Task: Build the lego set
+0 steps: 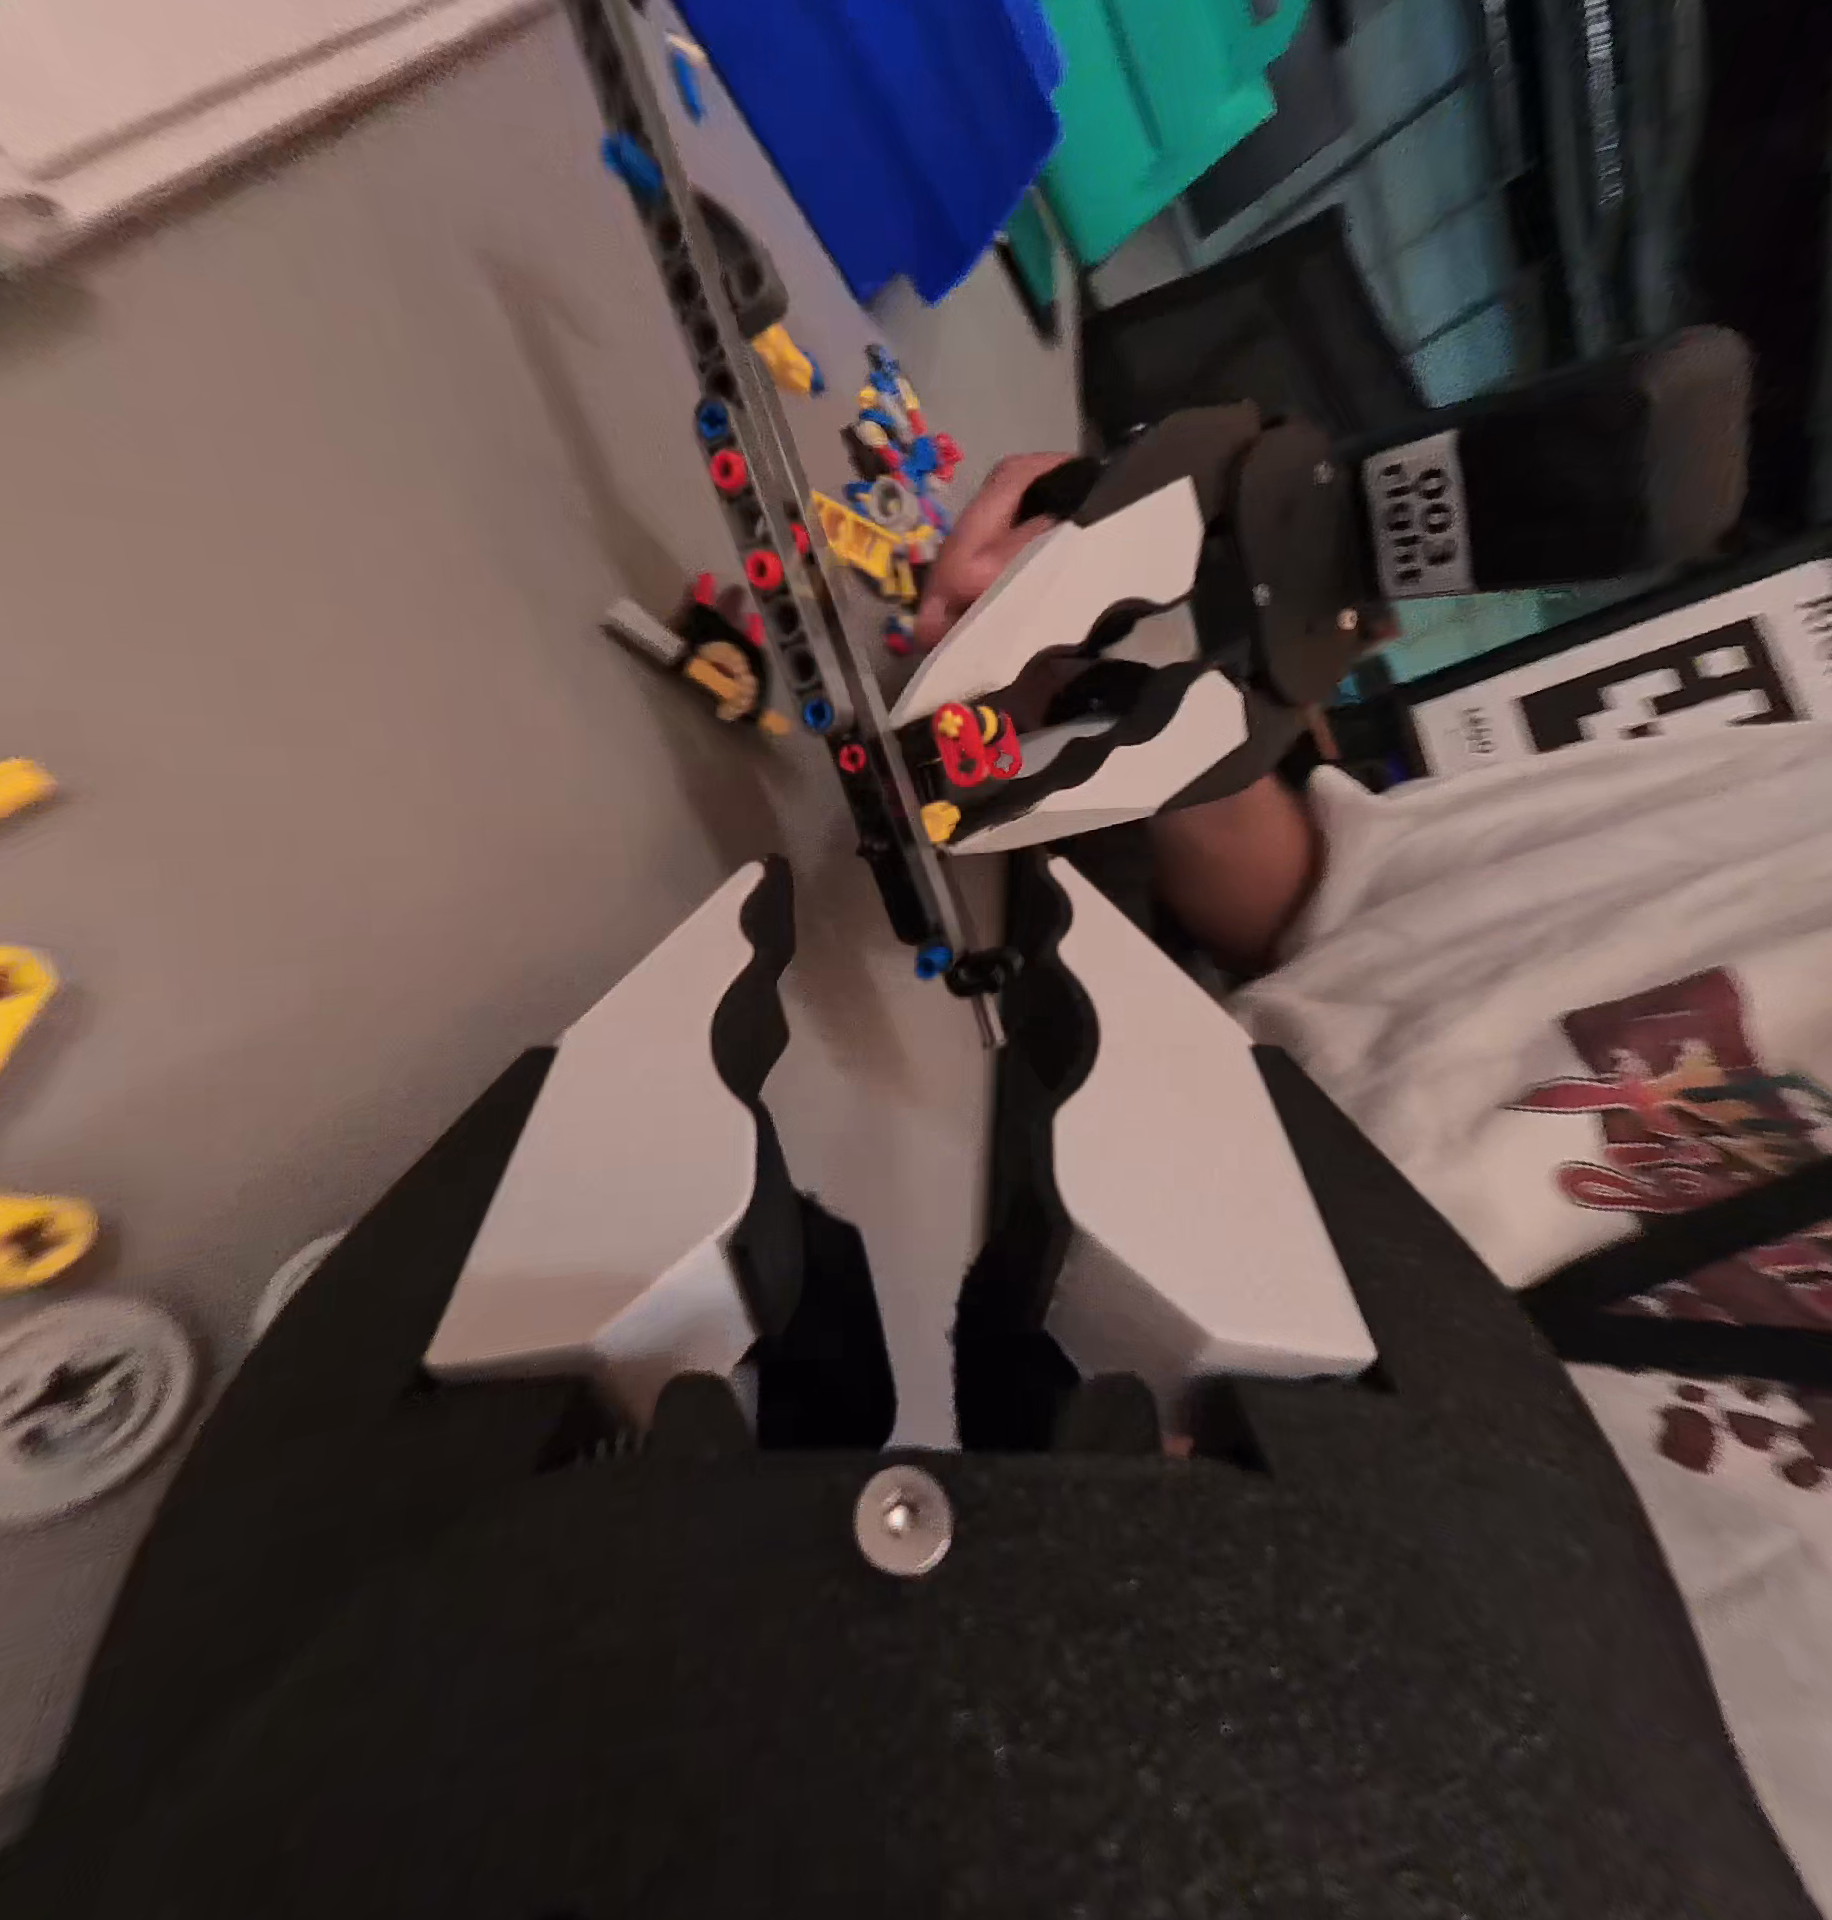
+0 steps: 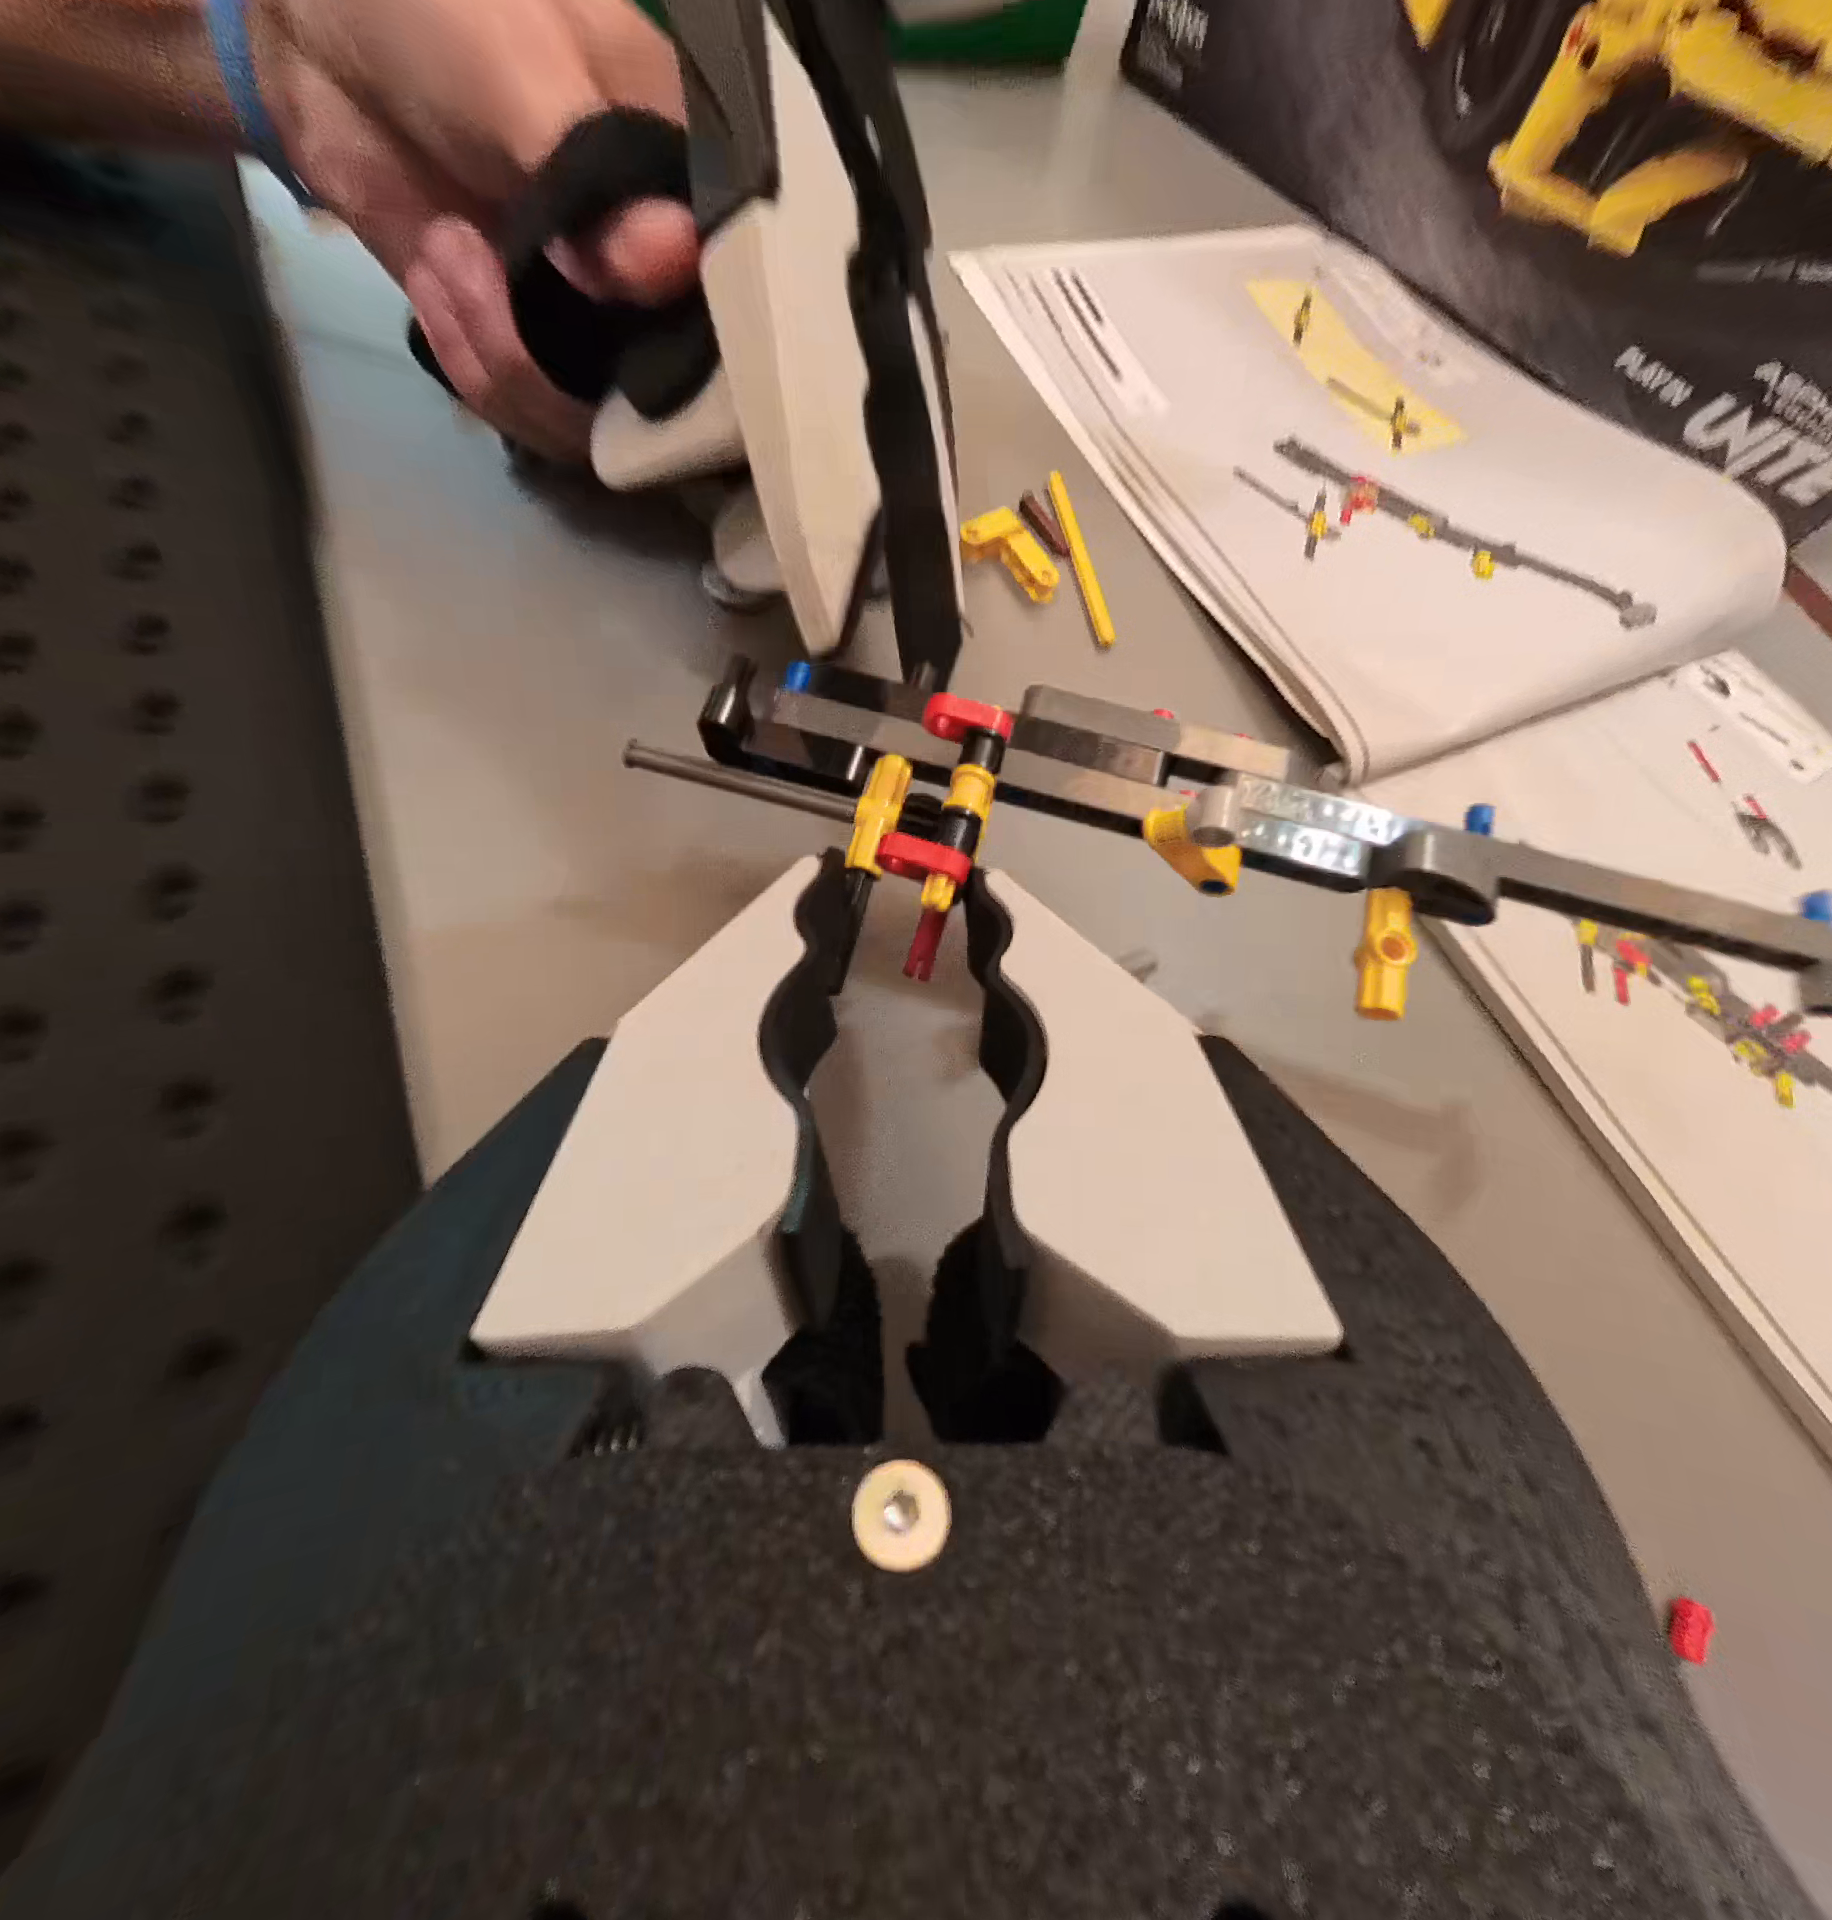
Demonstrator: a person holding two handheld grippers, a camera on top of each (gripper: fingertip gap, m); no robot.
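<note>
**Both jaws on the long beam, sub-assembly going on**

The left gripper [image 2: 891, 634] has its jaws pinched on the near end of the long beam assembly [image 2: 1099, 769], held above the surface [image 2: 538, 935]. The right gripper [image 2: 896, 883] is clamped on the red-and-yellow connector cluster [image 2: 933, 831], seemingly pressing it onto the beam (a judgement). Next comes a straight, steady push. The instruction booklet [image 2: 1359, 499], box [image 2: 1514, 156] and loose yellow parts [image 2: 1037, 551] crowd the right; the left lies freer.
</note>
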